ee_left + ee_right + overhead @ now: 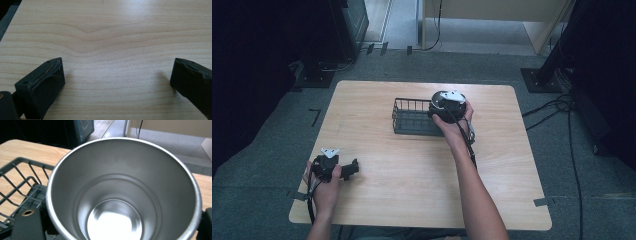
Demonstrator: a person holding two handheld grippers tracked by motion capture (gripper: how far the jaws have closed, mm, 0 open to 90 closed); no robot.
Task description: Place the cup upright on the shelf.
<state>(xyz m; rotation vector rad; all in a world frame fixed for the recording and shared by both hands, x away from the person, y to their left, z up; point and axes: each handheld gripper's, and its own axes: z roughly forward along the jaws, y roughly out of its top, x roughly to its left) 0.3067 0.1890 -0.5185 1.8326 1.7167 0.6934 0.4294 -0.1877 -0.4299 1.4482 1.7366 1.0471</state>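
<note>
Steel cup (122,195), one, gripped by right tool (447,107) over one basket (404,120) (left tool (117,80) wide).

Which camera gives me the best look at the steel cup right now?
The right gripper view: the steel cup fills the frame, open and empty, above the wire basket. In the high view, the right gripper and hand cover it.
</note>
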